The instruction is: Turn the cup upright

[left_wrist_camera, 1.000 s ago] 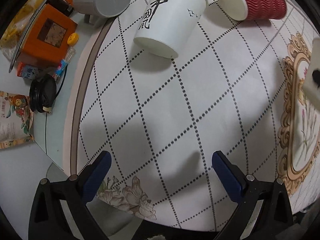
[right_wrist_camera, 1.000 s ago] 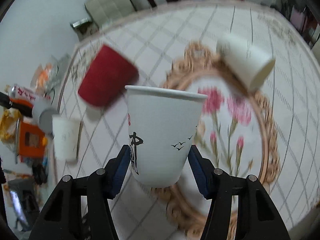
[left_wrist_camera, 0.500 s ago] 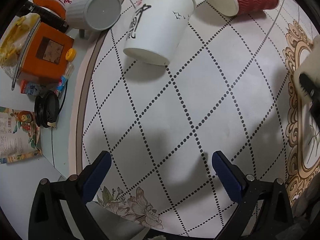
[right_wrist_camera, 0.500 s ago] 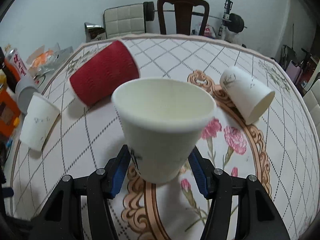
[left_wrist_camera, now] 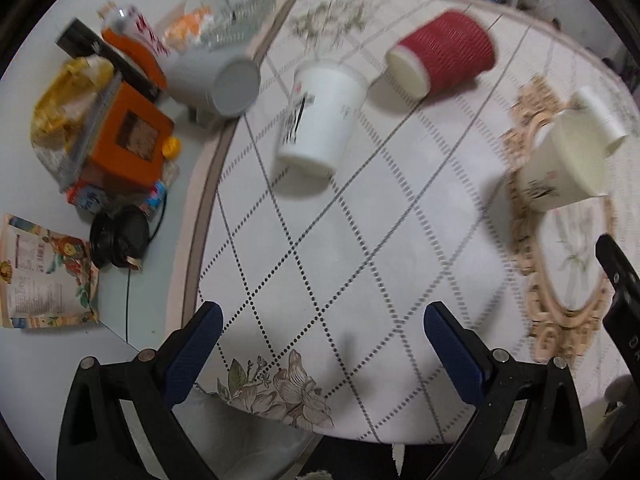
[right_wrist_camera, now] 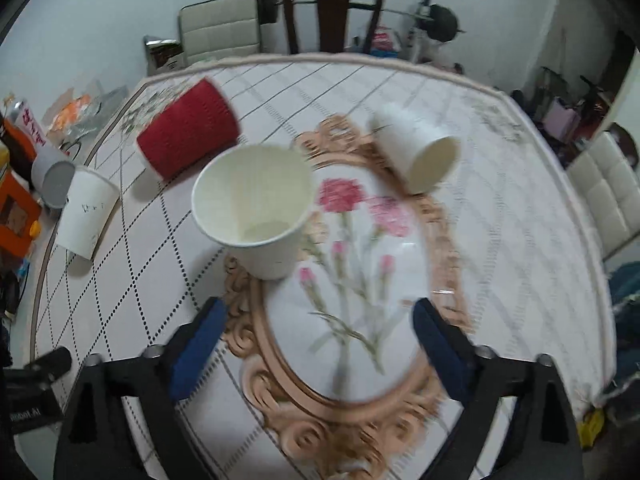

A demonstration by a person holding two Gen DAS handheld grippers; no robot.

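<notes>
A white paper cup [right_wrist_camera: 256, 208] stands upright on the table, mouth up, on the edge of the ornate flower panel; it also shows in the left wrist view [left_wrist_camera: 564, 164]. My right gripper [right_wrist_camera: 316, 344] is open and empty, pulled back a little short of the cup. My left gripper [left_wrist_camera: 320, 356] is open and empty over the checked cloth. A white cup with black characters [left_wrist_camera: 320, 116] lies on its side ahead of it. A red ribbed cup [left_wrist_camera: 444, 52] and another white cup [right_wrist_camera: 416, 152] also lie on their sides.
A grey cup [left_wrist_camera: 216, 76] lies on its side at the cloth's left edge. An orange box [left_wrist_camera: 128, 140], a black lid [left_wrist_camera: 116, 236] and snack packets [left_wrist_camera: 40, 272] sit on the bare table at left. Chairs [right_wrist_camera: 332, 12] stand behind the table.
My right gripper has let go of the white cup, opened wide and drawn back; the cup now stands upright on the table. My left gripper has tilted up and pulled back.
</notes>
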